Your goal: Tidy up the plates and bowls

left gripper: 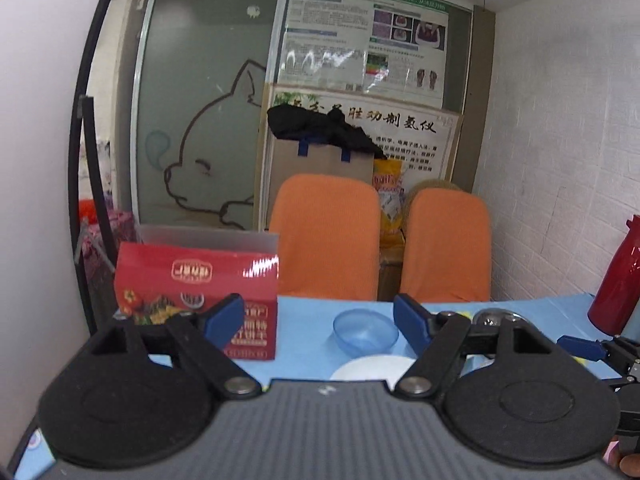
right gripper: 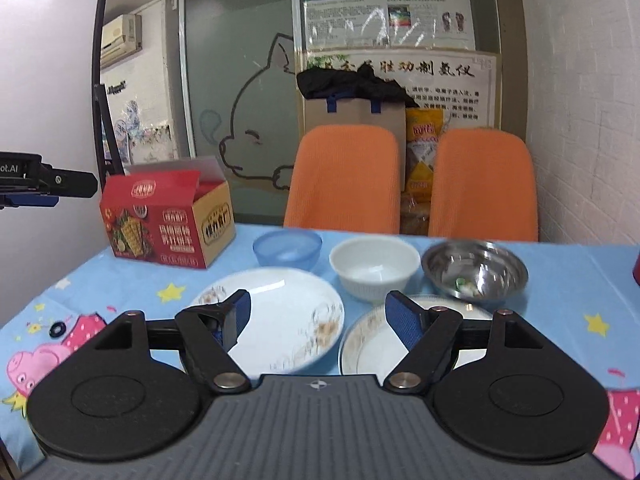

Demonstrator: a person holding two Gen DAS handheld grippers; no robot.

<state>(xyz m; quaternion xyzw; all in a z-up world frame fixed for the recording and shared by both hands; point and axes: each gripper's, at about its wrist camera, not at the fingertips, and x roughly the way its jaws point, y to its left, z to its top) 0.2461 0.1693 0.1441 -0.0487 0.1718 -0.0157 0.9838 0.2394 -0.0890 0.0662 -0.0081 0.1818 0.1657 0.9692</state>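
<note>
In the right wrist view a blue plastic bowl (right gripper: 287, 247), a white ribbed bowl (right gripper: 374, 268) and a steel bowl (right gripper: 475, 270) stand in a row on the blue tablecloth (right gripper: 568, 292). In front of them lie a large white plate (right gripper: 280, 320) and a smaller patterned plate (right gripper: 372, 344). My right gripper (right gripper: 322, 316) is open and empty, above the two plates. My left gripper (left gripper: 318, 322) is open and empty, hovering above the table with the blue bowl (left gripper: 366, 332) and a white plate (left gripper: 372, 366) ahead of it. The steel bowl (left gripper: 494, 316) shows behind its right finger.
A red snack box (right gripper: 168, 220) stands at the table's far left, also in the left wrist view (left gripper: 196, 300). A red thermos (left gripper: 618, 280) stands at the right. Two orange chairs (right gripper: 344, 176) sit behind the far edge. The right gripper shows at the left wrist view's right edge (left gripper: 600, 350).
</note>
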